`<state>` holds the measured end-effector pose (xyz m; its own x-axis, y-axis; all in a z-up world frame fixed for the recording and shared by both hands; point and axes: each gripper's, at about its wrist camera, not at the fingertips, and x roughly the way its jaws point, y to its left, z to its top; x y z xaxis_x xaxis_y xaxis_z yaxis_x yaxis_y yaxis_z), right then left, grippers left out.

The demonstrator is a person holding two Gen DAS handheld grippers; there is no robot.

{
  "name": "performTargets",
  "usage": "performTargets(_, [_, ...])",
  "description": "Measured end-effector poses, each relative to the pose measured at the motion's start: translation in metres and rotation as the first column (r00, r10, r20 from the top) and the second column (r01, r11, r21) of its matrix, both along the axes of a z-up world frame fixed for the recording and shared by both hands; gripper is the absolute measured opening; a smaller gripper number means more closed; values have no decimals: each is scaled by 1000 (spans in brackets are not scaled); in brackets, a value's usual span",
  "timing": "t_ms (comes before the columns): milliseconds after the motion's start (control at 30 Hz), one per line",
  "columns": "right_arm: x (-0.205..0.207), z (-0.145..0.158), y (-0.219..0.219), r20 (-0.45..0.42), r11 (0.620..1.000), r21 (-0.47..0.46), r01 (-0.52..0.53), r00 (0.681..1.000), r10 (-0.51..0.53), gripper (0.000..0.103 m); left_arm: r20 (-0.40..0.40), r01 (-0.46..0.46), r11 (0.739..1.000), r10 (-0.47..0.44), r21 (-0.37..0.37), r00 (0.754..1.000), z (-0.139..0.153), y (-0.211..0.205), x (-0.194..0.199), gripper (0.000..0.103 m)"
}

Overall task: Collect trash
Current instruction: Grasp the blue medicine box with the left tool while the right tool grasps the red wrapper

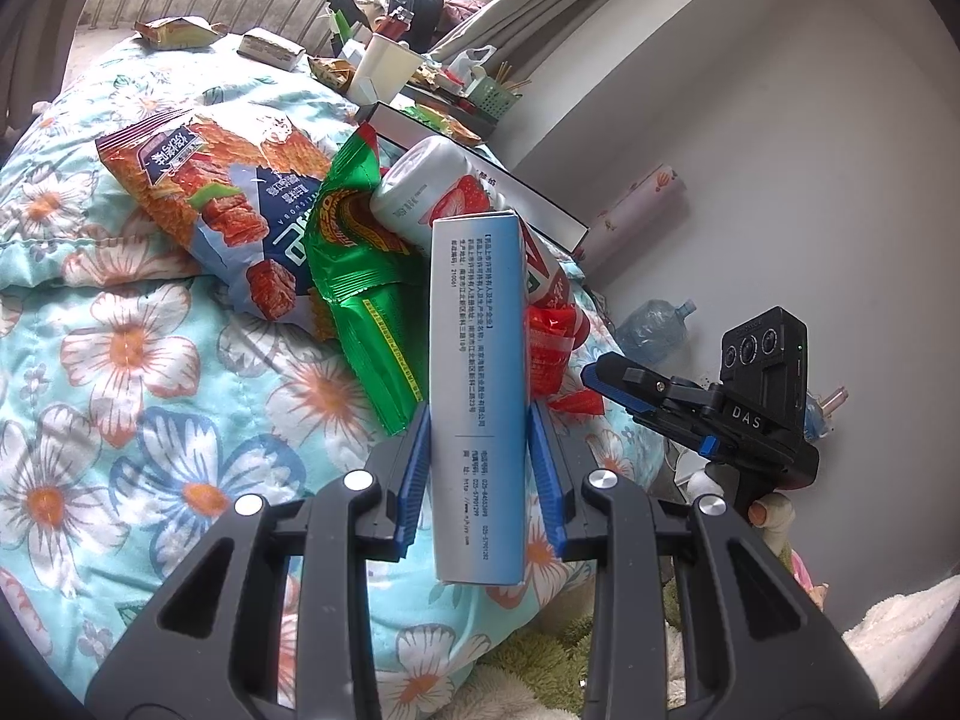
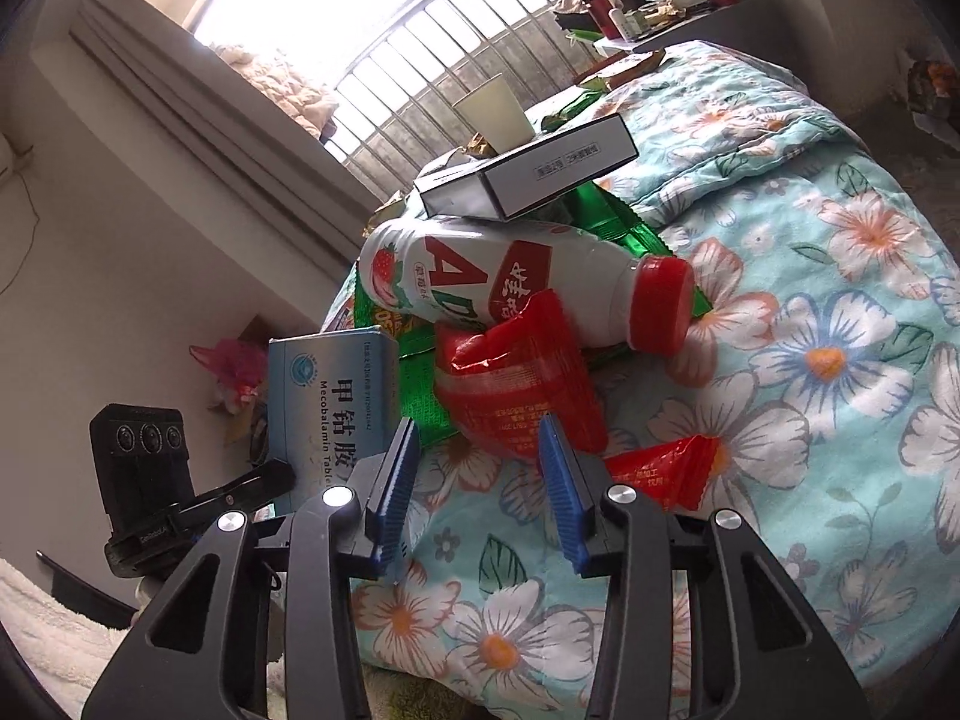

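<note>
quilt point(image 2: 840, 276) is teal with white and orange flowers, box point(image 1: 477, 396) pale blue, bottle point(image 2: 510, 282) white with red cap, wrappers green point(image 1: 360, 276) and red point(image 2: 522, 384)

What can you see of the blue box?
The blue box is a slim pale-blue carton, cardboard by its look, with small printed text down its narrow side; its face reads "Mecobalamin" under a round logo. It looks closed and undented. It stands on end, clamped across its narrow sides between the blue pads of the left gripper, lifted above the floral quilt in front of the trash pile. Nothing but the pads is seen touching it.
</note>
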<state>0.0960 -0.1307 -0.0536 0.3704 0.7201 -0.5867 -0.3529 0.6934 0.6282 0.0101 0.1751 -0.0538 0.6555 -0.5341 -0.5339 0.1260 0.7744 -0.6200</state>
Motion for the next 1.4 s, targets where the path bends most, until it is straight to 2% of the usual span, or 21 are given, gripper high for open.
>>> performTargets(33, [6,-2,-3,2,1000,10,18,1000,-18,60,0,0,1000,0,0,1000,0,0,0,30])
performTargets(100, [17,-8,-9,-5,998,37,44,999,-43,68,-1,-1,1000,1,-1,1000,0,0,0,30])
performTargets(233, [33,-25,1,-57,996,88,-12,998,17,71,-1,-4,1000,4,-2,1000,-2,1,0,30])
performTargets(400, [29,-22,13,-41,989,125,-84,995,90,71,-2,-6,1000,6,-5,1000,-3,2,0,30])
performTargets(900, [-9,-4,33,36,981,45,-189,982,188,32,-3,-15,1000,15,-7,1000,-5,2,-3,30])
performTargets(967, [-10,-3,32,42,985,39,-170,985,168,21,-4,-16,1000,16,-9,1000,-5,2,-4,30])
performTargets(1167, [-13,3,24,66,989,54,-135,989,132,18,-5,-17,1000,17,-12,1000,-5,3,-5,30])
performTargets(1400, [-20,11,-12,79,985,157,-65,995,53,13,-6,-18,1000,18,-15,1000,-5,2,-7,30])
